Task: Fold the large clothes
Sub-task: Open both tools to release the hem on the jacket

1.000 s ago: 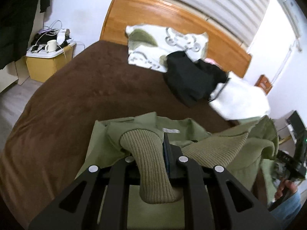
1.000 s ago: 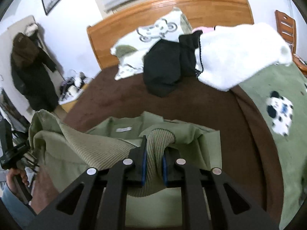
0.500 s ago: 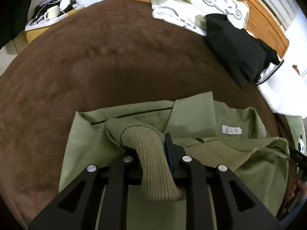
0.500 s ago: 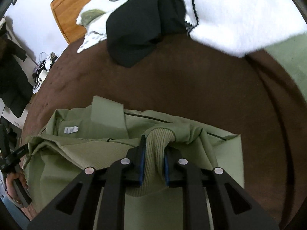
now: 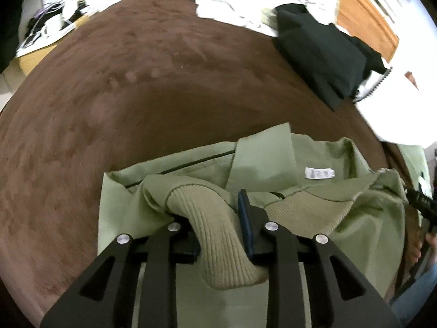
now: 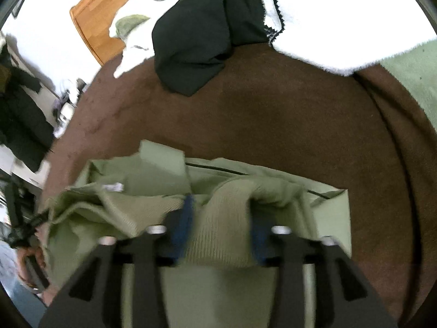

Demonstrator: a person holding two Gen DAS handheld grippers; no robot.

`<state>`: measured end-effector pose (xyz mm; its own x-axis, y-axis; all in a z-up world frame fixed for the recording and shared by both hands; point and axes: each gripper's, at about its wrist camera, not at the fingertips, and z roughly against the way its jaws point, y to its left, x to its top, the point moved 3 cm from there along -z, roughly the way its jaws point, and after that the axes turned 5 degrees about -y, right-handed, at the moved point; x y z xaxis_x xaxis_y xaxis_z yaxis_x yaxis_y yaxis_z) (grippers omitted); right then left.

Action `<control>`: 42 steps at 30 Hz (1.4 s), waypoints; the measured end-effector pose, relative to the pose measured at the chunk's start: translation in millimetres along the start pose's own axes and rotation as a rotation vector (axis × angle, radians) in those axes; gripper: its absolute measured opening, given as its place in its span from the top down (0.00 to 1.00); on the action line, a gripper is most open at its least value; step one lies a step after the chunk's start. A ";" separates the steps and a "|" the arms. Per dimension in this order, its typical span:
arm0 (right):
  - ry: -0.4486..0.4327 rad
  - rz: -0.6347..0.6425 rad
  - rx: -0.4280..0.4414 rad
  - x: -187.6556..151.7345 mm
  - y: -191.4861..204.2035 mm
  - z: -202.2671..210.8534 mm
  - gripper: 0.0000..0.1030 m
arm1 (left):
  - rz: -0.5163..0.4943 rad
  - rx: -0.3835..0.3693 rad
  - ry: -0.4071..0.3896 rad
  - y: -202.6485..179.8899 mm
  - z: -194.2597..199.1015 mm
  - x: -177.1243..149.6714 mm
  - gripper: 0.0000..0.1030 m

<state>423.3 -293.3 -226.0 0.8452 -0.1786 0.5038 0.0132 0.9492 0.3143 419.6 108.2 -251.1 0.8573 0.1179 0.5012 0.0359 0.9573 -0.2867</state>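
Garment: the green jacket (image 5: 262,164) lies on my brown bedspread (image 5: 109,95), its near half folded over.
Left claw: my left gripper (image 5: 215,218) has just been easing apart; a ribbed cuff (image 5: 218,235) lies between its fingers, and I cannot tell if the pads still press it.
Right claw: my right gripper (image 6: 221,218) has just sprung wide; the other ribbed cuff (image 6: 221,224) sits loose between the parted blue pads (image 6: 181,224), released.
Beyond: a black garment (image 6: 191,43) lies well apart, near the headboard (image 6: 98,24).

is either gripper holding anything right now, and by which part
Both have just been opening. Right gripper is open around the olive green jacket's ribbed cuff. Left gripper: the other cuff lies between its pads; grip unclear.
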 end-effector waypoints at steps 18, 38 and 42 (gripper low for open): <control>-0.103 0.280 -0.099 -9.0 48.2 66.0 0.05 | -0.141 0.007 -0.112 -33.8 68.6 19.1 0.06; 0.036 0.389 -0.185 -43.7 85.9 -54.8 0.05 | -0.253 0.172 0.017 -73.2 -36.8 -41.7 0.05; 0.063 0.365 -0.205 -44.5 79.3 -78.9 0.05 | -0.251 0.173 -0.006 -69.1 -45.7 -39.4 0.05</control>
<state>428.9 -189.6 -287.0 0.8449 0.1892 0.5004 -0.1925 0.9802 -0.0456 406.8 25.4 -288.3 0.8295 -0.1268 0.5439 0.1578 0.9874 -0.0104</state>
